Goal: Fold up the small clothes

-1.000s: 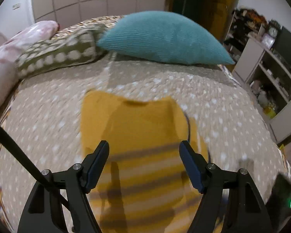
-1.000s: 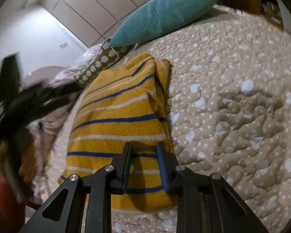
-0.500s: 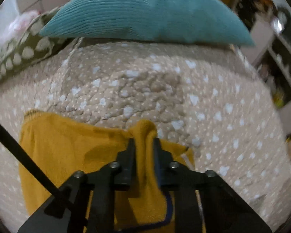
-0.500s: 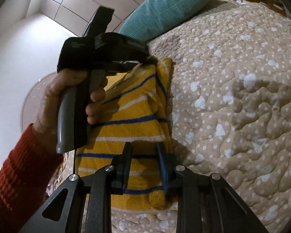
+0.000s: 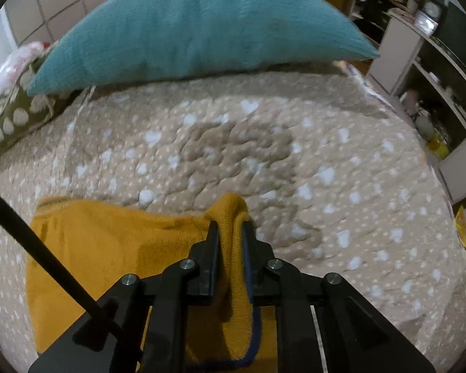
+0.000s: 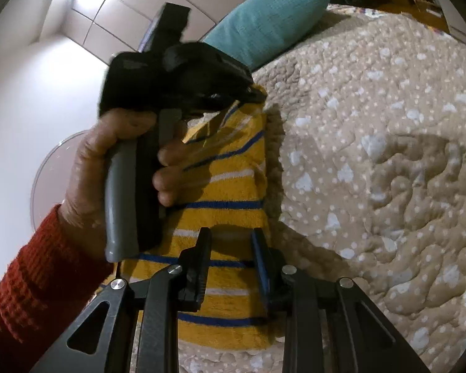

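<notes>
A small yellow garment (image 5: 115,248) with blue and white stripes (image 6: 226,186) lies on the beige quilted bed. My left gripper (image 5: 230,227) is shut on the garment's far right corner, a fold of yellow cloth bunched between its jaws and lifted a little. In the right wrist view the left gripper (image 6: 254,94) shows at the garment's far end, held by a hand in a red sleeve. My right gripper (image 6: 231,236) hovers over the garment's near right part; its jaws stand a little apart and nothing is pinched between them.
A teal pillow (image 5: 202,28) lies at the bed's head, with a green dotted pillow (image 5: 12,118) and a pink one to its left. White shelves (image 5: 435,71) stand to the right of the bed. The beige quilt (image 5: 341,161) stretches to the right of the garment.
My left gripper moved to the garment's far corner, shut on it and has lifted it slightly. My right gripper has stayed in place over the near part.
</notes>
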The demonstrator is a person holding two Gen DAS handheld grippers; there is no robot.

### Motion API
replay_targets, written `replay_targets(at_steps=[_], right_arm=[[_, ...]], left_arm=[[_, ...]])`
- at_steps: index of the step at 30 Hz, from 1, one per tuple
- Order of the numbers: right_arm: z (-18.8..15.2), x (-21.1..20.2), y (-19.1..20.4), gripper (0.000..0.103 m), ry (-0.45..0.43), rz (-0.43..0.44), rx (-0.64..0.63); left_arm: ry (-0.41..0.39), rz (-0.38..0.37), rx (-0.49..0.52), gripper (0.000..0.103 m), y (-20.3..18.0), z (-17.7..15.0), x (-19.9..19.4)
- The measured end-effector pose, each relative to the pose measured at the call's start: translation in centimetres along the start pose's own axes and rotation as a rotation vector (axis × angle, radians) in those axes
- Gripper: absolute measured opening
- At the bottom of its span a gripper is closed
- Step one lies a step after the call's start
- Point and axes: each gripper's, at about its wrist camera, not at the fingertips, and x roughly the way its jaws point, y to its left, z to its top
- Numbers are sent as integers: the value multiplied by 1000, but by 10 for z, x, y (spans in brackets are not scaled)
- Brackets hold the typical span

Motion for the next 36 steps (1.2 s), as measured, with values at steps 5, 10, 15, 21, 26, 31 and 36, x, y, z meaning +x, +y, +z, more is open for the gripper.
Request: replay_targets(at_steps=[5,10,15,21,26,31,36], right_arm=[[4,8,5,31,14,-5,-33],[3,6,13,35,2,-20,-60],[5,1,25,35,-52,-53,-95],[3,-2,35,35,-37,-68,-119],[-4,11,32,36,-11,-138,-149],[-1,13,17,47,-1,-127,-97],[-4,11,19,49,-10,-140,-100]], left_arm=[[-34,-31,-34,29,9,-4,-30],[-126,-77,-22,51,22,-33,-93],[-160,42,49,51,45,-95,-120],[-189,52,-25,39,83,-180,-131],[-207,23,-42,39,92,-227,-154],[-259,17,-43,42,101,-269,-185],[-332,96,114,67,77,-304,-196]])
